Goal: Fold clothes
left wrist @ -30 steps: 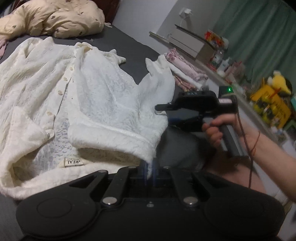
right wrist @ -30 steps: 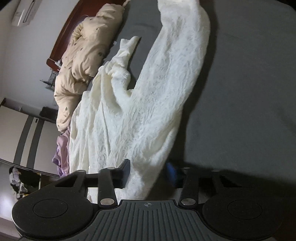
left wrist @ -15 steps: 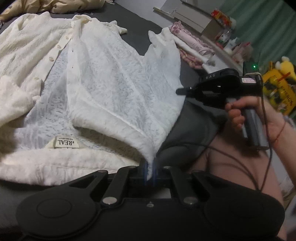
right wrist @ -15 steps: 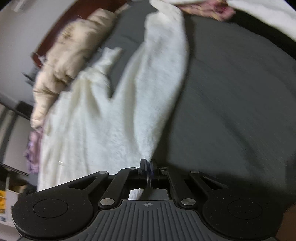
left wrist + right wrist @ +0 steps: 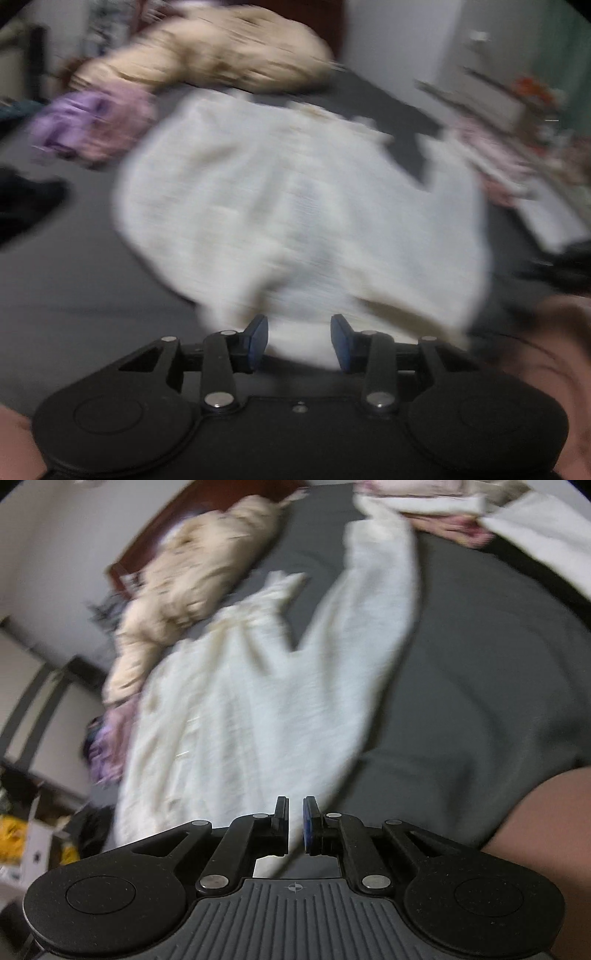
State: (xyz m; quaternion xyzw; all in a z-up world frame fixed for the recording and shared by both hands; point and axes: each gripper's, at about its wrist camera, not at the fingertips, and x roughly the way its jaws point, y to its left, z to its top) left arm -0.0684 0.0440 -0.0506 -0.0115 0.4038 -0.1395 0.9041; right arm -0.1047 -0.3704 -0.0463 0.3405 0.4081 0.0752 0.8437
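Dark grey bedding (image 5: 92, 288) fills the left wrist view, with the white shirt (image 5: 295, 206) spread across it, a beige quilt (image 5: 221, 62) bunched at the far end and a purple garment (image 5: 92, 122) to the left; all of it is smeared by blur. Down front, the left claw (image 5: 299, 341) is opening, its blue pads standing apart with a fold of the shirt's near edge between them but apparently not pinched. From the right wrist view, the bed (image 5: 480, 664) carries the same shirt (image 5: 240, 716), one sleeve (image 5: 380, 590) stretched away toward folded laundry (image 5: 424, 498). The right claw (image 5: 294, 825) is opening too, only a narrow gap between its pads, and the pale cloth seen there seems to lie beyond rather than be gripped. With both claws letting go, the fold could slump or spring back unevenly if the loose cloth was not laid flat.
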